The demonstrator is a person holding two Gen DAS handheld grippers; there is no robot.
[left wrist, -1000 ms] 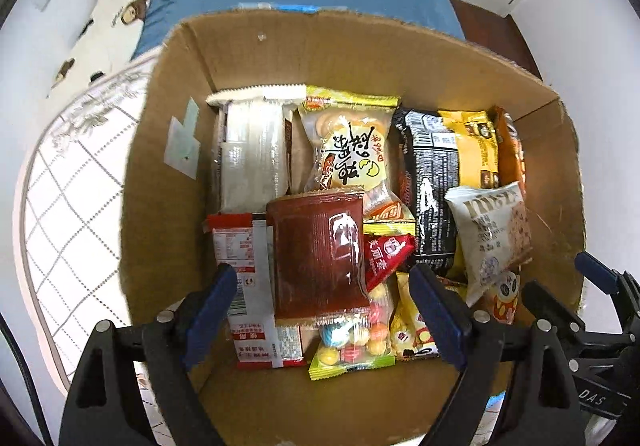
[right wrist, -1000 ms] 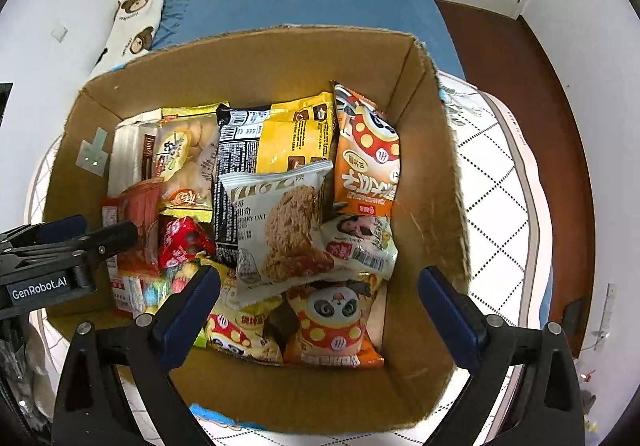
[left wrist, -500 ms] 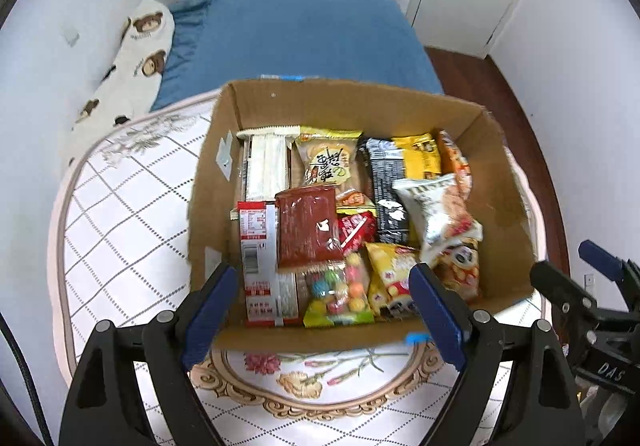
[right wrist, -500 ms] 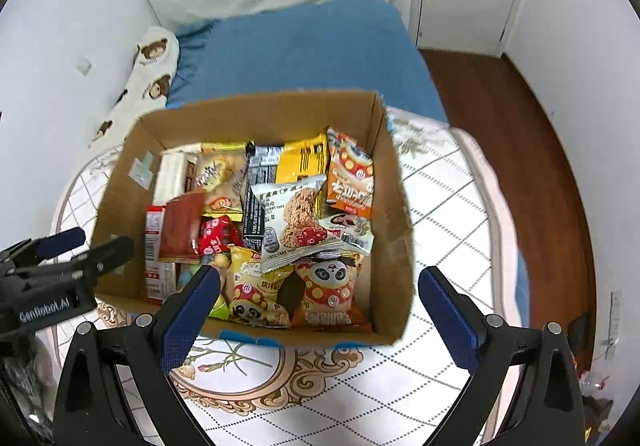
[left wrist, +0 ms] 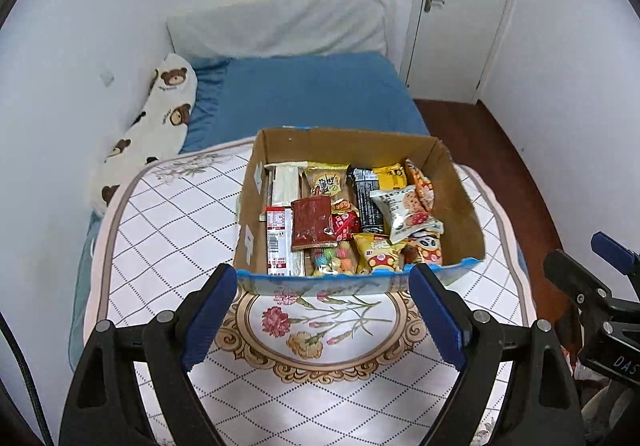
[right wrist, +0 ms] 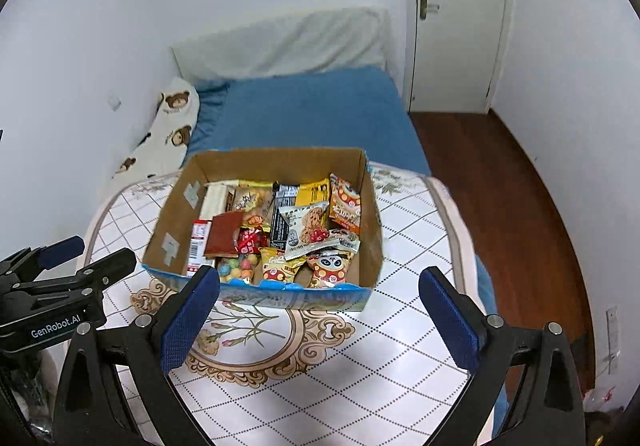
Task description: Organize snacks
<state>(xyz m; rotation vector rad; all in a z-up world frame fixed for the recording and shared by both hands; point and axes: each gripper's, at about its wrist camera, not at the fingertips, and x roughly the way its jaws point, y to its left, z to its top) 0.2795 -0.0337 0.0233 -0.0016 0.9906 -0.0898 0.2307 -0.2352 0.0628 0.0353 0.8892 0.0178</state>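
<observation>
A cardboard box point(left wrist: 460, 186) point(right wrist: 370, 214) stands on a white quilted mat, packed with several snack packets lying side by side. Among them are a dark red packet point(left wrist: 311, 222) point(right wrist: 224, 233), a black bar point(left wrist: 366, 198), an oat cookie pack point(left wrist: 404, 208) point(right wrist: 306, 228) and a panda pack point(right wrist: 331, 266). My left gripper point(left wrist: 324, 320) hovers open before the box's near wall, nothing between its fingers. My right gripper point(right wrist: 320, 320) is likewise open and empty, back from the box. Each gripper shows at the other view's edge.
The mat point(left wrist: 168, 230) with a flower medallion point(left wrist: 308, 326) lies on a bed with a blue sheet point(left wrist: 312, 94). A bear-print pillow point(left wrist: 160, 114) lies along the left wall. A white door point(right wrist: 456, 18) and wooden floor point(right wrist: 512, 206) are at the right.
Both grippers have pulled up and back out of the box, which now looks smaller and farther away. The room, bed and door have come into view. The snacks have not shifted.
</observation>
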